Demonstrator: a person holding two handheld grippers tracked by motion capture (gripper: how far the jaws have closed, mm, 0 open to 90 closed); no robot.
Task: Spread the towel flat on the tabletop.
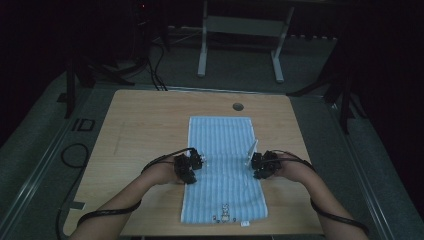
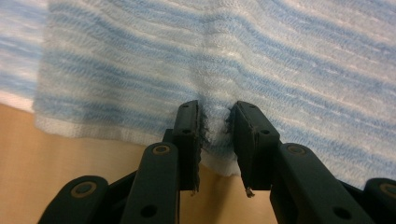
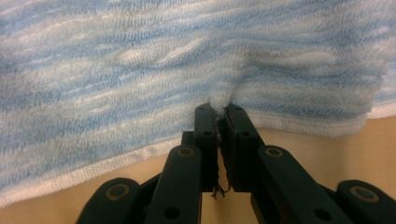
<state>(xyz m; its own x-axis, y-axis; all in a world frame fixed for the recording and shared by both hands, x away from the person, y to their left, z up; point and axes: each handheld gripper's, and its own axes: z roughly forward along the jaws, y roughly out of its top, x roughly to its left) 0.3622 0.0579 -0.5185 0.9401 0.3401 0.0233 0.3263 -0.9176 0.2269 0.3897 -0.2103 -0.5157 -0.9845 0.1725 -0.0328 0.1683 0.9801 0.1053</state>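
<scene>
Now both tongs (image 2: pixel 217 126) (image 3: pixel 220 122) on striped towel (image 1: pixel 220 145) edges

The towel (image 1: pixel 224 167) lies on the table (image 1: pixel 145 125), left gripper (image 1: pixel 189 167) at its left edge, right gripper (image 1: pixel 261 165) opposite.

The towel (image 1: pixel 224 165) is showing pale blue and white stripes running along its length, with a narrow white hem at its edges. Near its hem closest to the person, a small dark printed motif is showing, too small to make out. The desk (image 1: pixel 145 125) under the towel is showing a light tan wood grain, with a dark round hole (image 1: pixel 238 106) just beyond the towel's far edge. The left gripper (image 1: pixel 190 167) at the towel's left edge and the right gripper (image 1: pixel 261 164) at its right edge are both showing matte black, as are their trailing cables. The floor around the desk is looking dull grey.
</scene>
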